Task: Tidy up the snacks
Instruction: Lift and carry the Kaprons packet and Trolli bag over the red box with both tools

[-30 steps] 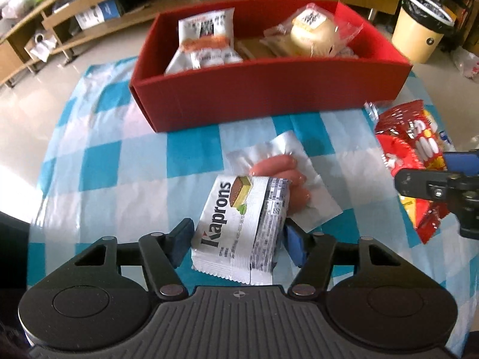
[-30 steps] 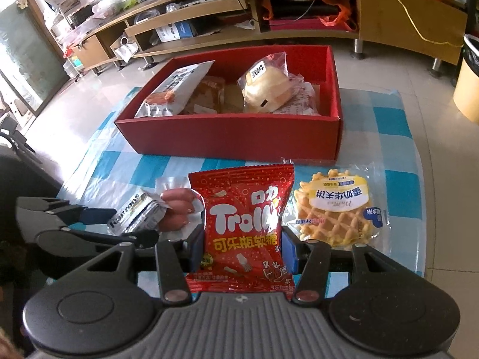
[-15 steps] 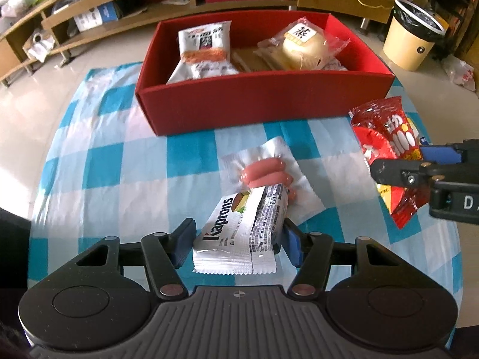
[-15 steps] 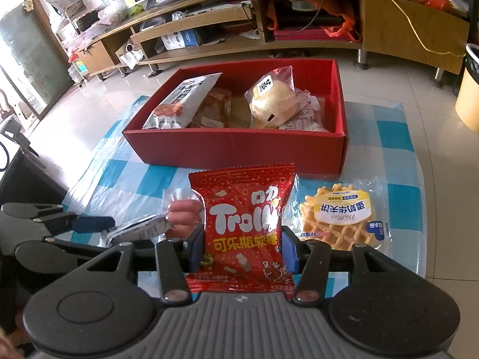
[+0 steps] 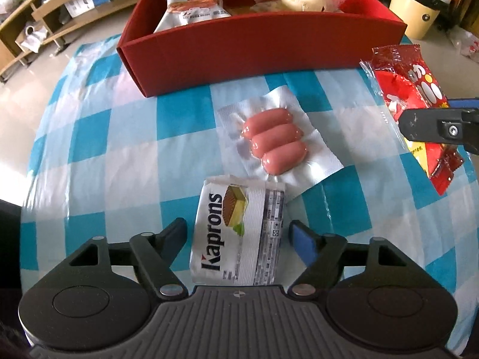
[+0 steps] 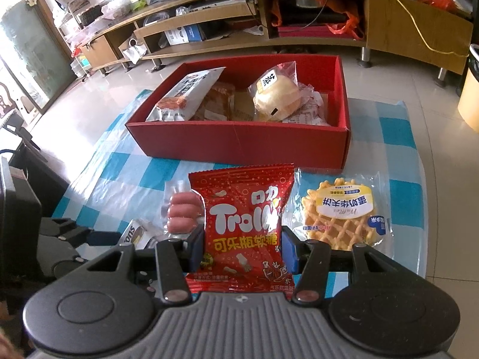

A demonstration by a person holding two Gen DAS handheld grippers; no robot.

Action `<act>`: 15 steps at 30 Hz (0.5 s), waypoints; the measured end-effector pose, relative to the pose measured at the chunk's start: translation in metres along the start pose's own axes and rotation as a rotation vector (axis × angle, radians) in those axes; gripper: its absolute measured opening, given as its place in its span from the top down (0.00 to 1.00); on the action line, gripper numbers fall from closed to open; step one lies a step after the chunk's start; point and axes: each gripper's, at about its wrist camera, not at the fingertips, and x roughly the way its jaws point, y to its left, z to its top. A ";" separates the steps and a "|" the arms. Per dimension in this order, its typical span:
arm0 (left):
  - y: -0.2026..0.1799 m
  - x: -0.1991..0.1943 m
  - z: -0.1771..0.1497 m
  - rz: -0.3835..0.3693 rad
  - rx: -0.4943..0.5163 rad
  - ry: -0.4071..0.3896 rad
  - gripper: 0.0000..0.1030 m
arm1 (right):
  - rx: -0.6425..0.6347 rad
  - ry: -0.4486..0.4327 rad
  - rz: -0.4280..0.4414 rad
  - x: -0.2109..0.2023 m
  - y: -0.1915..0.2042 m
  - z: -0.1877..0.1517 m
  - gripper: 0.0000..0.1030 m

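Note:
My left gripper (image 5: pixel 238 232) is open around a white Kaprons wafer pack (image 5: pixel 238 229) lying on the checked cloth, with a gap on each side. A sealed pack of three sausages (image 5: pixel 274 143) lies just beyond it. My right gripper (image 6: pixel 242 243) is shut on a red Trolli candy bag (image 6: pixel 242 224), held above the table; the bag also shows at the right of the left wrist view (image 5: pixel 410 95). The red box (image 6: pixel 239 140) stands at the far side and holds a white snack bag (image 6: pixel 187 92), a wrapped bun (image 6: pixel 277 95) and other packets.
A wrapped waffle (image 6: pixel 341 212) lies on the blue-and-white checked cloth (image 5: pixel 104 149) right of the candy bag. A yellow bin (image 5: pixel 416 3) stands on the floor at the right. Low wooden shelves (image 6: pixel 269 18) line the far wall.
My left gripper has opened and the Kaprons pack now lies on the cloth, nearer than the sausages. My right gripper has risen a little with the candy bag.

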 end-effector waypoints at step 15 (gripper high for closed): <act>-0.008 -0.059 0.002 0.022 -0.049 -0.092 0.37 | -0.023 -0.102 0.018 -0.032 0.009 0.013 0.54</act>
